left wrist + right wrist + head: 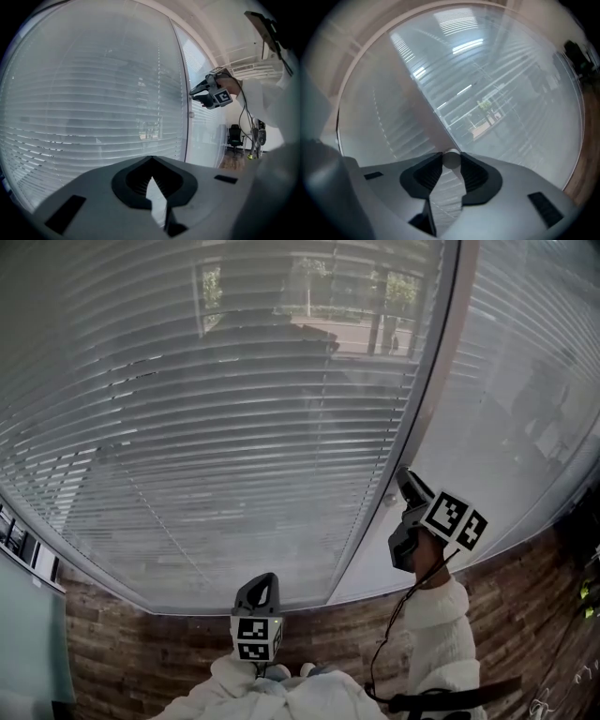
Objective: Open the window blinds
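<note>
One tip: pinching the knob (451, 157) squarely in the right gripper (450, 164), twisting gently, holding left gripper (151, 158) pressed together.

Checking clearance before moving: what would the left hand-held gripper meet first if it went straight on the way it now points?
The left hand-held gripper would probably meet the window blinds first; nothing nearer shows, though depth is unclear.

Knob (451, 158) between right tongs (451, 161), likely touching
</note>
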A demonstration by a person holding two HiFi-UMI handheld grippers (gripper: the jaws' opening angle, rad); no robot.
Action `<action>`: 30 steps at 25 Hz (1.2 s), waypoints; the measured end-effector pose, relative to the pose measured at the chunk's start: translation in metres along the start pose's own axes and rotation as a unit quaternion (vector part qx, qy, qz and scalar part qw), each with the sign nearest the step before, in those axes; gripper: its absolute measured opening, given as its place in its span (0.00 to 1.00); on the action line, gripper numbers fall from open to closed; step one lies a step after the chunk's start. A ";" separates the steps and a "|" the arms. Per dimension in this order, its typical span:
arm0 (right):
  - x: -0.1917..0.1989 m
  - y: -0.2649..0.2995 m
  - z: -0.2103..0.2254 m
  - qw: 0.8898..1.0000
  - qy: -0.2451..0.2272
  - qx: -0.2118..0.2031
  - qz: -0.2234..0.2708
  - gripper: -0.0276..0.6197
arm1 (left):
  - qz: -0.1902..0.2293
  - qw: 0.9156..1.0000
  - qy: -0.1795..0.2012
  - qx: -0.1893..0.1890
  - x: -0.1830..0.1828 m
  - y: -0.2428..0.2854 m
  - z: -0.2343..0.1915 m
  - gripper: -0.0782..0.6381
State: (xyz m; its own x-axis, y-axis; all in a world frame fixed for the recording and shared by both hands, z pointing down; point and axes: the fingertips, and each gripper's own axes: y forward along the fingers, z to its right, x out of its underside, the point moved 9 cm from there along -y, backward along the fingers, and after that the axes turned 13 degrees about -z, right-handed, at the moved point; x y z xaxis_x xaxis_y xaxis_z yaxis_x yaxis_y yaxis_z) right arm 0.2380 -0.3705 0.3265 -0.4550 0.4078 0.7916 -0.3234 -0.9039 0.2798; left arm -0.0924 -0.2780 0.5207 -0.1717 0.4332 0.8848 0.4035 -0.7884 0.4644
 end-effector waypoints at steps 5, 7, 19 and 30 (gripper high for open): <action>0.002 0.000 -0.011 0.977 -0.185 0.106 -0.017 0.24 | 0.002 1.000 0.009 0.006 0.002 0.000 0.003 0.11; 0.003 0.001 -0.016 0.957 -0.253 0.143 -0.023 0.24 | 0.002 1.000 0.009 0.005 0.002 0.001 0.003 0.11; 0.011 0.007 -0.033 0.848 -0.469 0.246 -0.036 0.24 | -0.007 1.000 0.008 -0.002 0.004 0.001 -0.002 0.11; 0.019 0.011 -0.038 0.709 -0.636 0.299 -0.056 0.24 | -0.010 1.000 0.010 -0.004 0.003 0.002 -0.002 0.11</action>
State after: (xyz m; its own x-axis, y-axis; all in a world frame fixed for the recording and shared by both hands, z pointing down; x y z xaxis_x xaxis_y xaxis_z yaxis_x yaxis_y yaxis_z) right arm 0.1936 -0.3679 0.3241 0.7854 0.3791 0.4894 0.2842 -0.9231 0.2590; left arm -0.0936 -0.2793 0.5243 -0.1975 0.4402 0.8759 0.3930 -0.7830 0.4821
